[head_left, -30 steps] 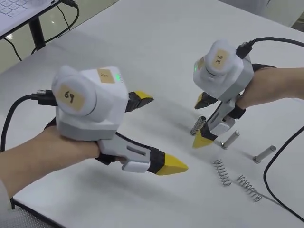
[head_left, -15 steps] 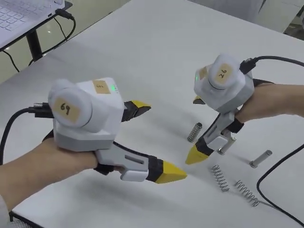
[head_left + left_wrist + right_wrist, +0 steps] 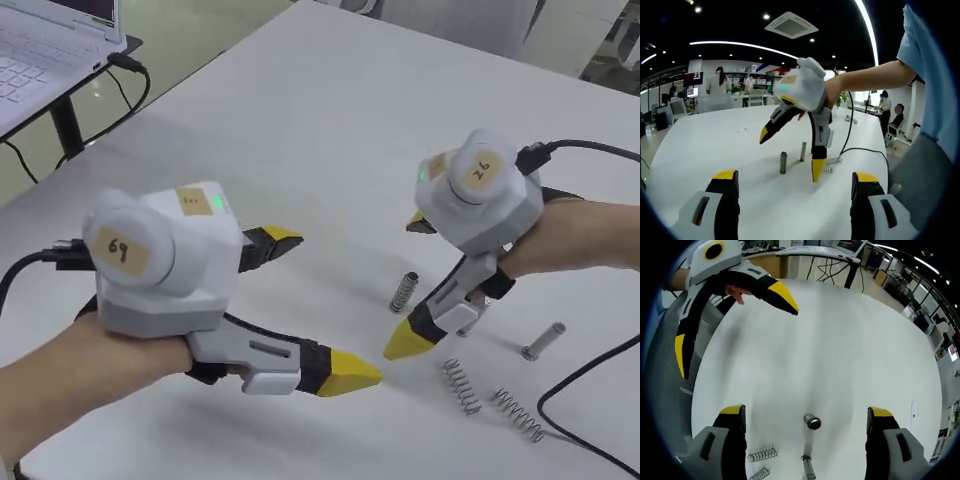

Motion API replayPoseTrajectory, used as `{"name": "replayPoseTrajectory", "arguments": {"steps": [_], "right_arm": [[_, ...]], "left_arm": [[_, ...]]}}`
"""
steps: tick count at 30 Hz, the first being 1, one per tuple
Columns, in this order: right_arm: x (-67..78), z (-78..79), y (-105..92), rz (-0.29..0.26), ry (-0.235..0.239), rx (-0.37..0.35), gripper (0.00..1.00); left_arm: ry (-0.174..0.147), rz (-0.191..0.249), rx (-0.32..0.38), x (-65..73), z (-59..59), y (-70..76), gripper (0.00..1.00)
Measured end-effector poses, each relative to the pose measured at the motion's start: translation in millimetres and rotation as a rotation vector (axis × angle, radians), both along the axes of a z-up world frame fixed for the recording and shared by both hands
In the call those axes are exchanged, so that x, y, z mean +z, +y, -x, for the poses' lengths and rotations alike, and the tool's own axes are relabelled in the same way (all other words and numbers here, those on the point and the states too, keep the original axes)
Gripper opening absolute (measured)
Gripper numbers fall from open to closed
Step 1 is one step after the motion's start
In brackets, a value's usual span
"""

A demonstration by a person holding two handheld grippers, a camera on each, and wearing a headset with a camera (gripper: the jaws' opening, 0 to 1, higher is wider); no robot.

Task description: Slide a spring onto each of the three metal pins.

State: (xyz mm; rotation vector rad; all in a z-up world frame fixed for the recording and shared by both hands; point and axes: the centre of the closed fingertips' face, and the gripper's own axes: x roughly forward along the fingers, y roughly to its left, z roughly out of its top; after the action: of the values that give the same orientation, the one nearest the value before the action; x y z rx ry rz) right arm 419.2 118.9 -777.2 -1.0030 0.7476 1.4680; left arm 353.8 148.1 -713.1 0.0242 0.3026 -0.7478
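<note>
While one pin (image 3: 410,276) wears a spring (image 3: 402,296), left gripper (image 3: 328,305) and right gripper (image 3: 806,413) gape empty; next, likely: grasp a loose spring (image 3: 460,385) cleanly.

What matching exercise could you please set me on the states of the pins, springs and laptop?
Things:
1. spring-covered pin
2. bare pin
3. two loose springs
4. laptop

States:
A. lying flat, nothing inside the coils
B. open, keyboard showing
C. standing upright
D. lying flat, no spring on it

Pairs: 1-C, 2-D, 3-A, 4-B.
</note>
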Motion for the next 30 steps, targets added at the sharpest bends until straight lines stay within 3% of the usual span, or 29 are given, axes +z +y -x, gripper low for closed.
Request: {"name": "replayPoseTrajectory", "arguments": {"steps": [9, 20, 25, 30], "right_arm": [[14.5, 7.4, -8.4, -0.093, 0.021, -0.059, 1.0], [32.3, 11.9, -26.1, -0.171, 0.008, -0.124, 0.98], [45.3, 16.1, -42.0, -0.23, 0.0, -0.186, 0.99], [50.0, 19.6, -62.8, -0.256, -0.006, -0.251, 0.98]], "left_arm": [[0.0, -0.012, -0.015, 4.8, -1.3, -3.8, 0.9], [-0.001, -0.043, -0.048, 9.8, 2.4, -5.2, 0.9], [-0.002, -0.056, -0.068, 11.4, 2.6, -8.2, 0.9], [-0.005, -0.065, -0.085, 13.8, 3.0, -12.0, 0.9]]}}
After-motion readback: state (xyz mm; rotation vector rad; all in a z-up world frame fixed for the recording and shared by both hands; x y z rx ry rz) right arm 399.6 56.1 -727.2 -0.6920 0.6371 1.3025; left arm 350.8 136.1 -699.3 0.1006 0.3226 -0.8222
